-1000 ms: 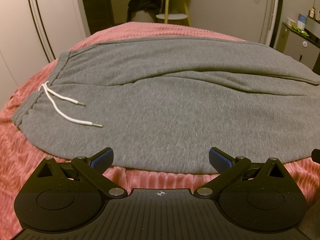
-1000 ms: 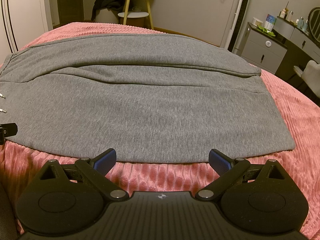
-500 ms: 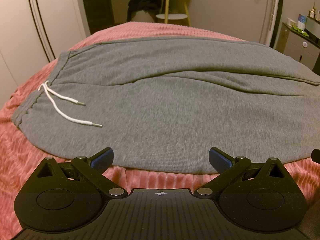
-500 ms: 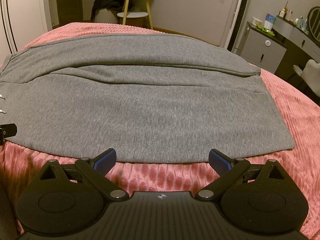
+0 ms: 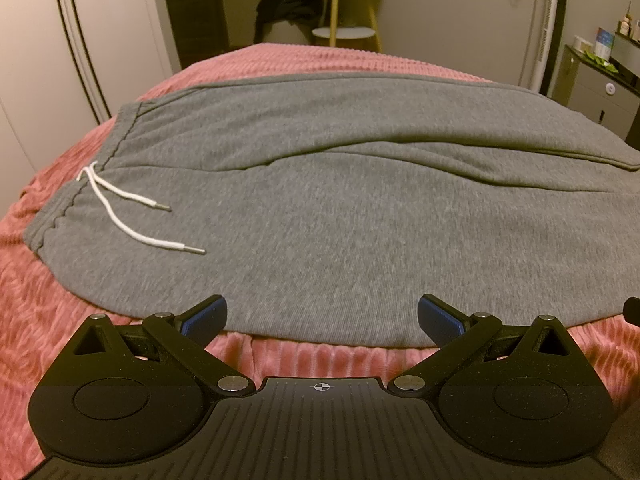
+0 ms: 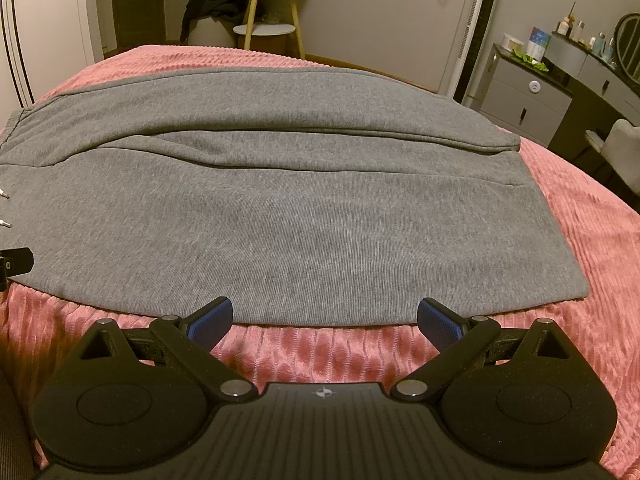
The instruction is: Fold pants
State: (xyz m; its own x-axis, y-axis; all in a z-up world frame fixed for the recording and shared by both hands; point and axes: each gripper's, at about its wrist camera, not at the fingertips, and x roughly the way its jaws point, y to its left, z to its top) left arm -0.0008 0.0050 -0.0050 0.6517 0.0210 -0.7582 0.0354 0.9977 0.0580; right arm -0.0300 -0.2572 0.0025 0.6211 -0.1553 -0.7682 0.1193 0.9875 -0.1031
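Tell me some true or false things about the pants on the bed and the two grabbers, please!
1. The grey pants lie spread on a pink bedspread. True.
2. The left gripper is squeezing the pants. False: its jaws are wide open, by the near edge, holding nothing.
3. A white drawstring lies on the pants near the waistband. True.
4. The right gripper is shut. False: it is open and empty.
5. The pants are folded into a small square. False: they lie at full length, legs side by side.
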